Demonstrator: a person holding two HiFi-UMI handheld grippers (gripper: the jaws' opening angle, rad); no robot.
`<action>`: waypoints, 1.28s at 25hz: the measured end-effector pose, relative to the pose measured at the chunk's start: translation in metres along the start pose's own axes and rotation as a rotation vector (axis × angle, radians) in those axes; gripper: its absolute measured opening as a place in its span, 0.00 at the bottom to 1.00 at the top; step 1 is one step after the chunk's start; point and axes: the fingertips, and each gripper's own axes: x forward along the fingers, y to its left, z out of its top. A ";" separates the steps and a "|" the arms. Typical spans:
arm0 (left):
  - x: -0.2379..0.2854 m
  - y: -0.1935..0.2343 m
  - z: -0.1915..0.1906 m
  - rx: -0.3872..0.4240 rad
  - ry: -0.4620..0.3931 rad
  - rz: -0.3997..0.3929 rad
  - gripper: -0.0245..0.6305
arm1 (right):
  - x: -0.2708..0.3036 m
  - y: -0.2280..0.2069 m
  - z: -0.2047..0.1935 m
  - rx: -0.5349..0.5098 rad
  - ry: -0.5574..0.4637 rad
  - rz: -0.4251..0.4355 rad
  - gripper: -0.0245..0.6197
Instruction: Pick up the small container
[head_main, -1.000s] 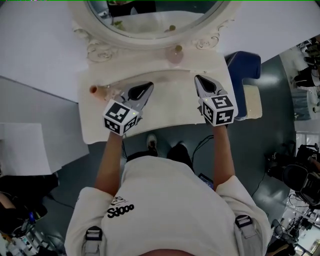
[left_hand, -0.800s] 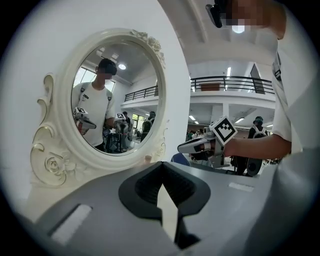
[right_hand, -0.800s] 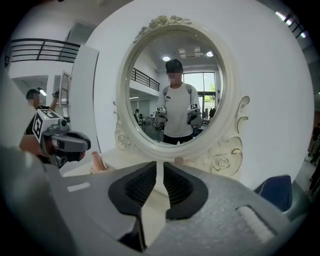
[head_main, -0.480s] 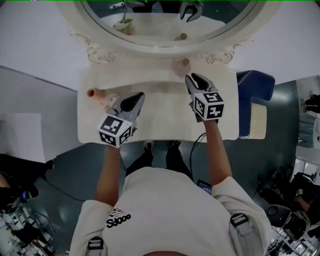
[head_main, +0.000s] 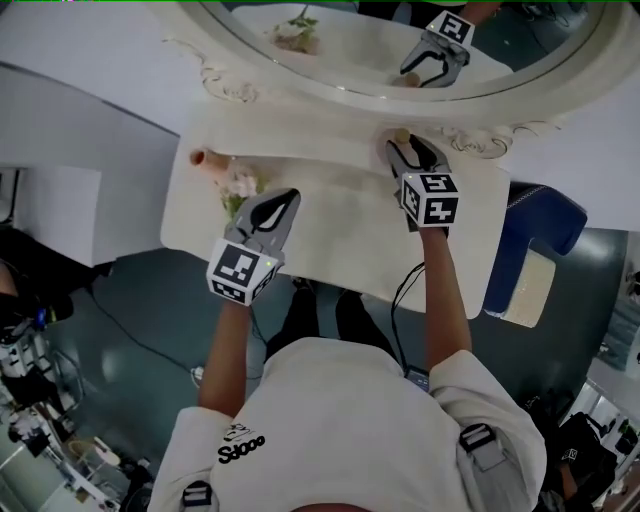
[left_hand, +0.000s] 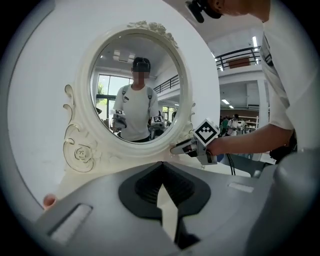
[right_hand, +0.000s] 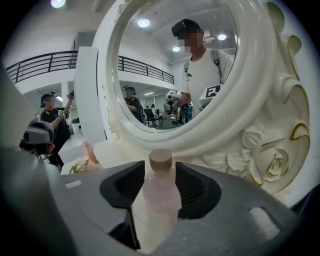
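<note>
The small container (head_main: 402, 135) is a pale pink bottle with a tan cap (right_hand: 160, 159), standing at the foot of the oval mirror on the white vanity top (head_main: 340, 235). My right gripper (head_main: 406, 146) reaches up to it; its jaws are opening, with the bottle (right_hand: 160, 195) upright between them and a gap showing on either side of the cap. My left gripper (head_main: 284, 198) hovers over the front left of the vanity with its jaws together and nothing in them. The left gripper view shows the right gripper (left_hand: 192, 146) at the mirror's base.
The ornate white mirror frame (head_main: 480, 135) rises right behind the bottle. A small flower sprig (head_main: 240, 188) and a pink vial (head_main: 205, 158) lie at the vanity's back left. A blue chair (head_main: 545, 235) stands to the right. Other people appear in the background of the right gripper view.
My right gripper moved forward from mid-table to the mirror's base and its jaws spread around the bottle. The left gripper stayed near the front left.
</note>
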 end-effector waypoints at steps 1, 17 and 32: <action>-0.002 0.000 0.001 -0.003 -0.015 0.016 0.07 | 0.004 -0.001 0.000 -0.005 -0.002 0.006 0.34; -0.018 0.018 -0.003 -0.083 -0.077 0.184 0.07 | 0.017 -0.003 0.007 -0.043 -0.059 -0.018 0.24; -0.015 0.024 0.070 0.013 -0.197 0.032 0.07 | -0.120 0.008 0.065 -0.069 -0.184 -0.130 0.24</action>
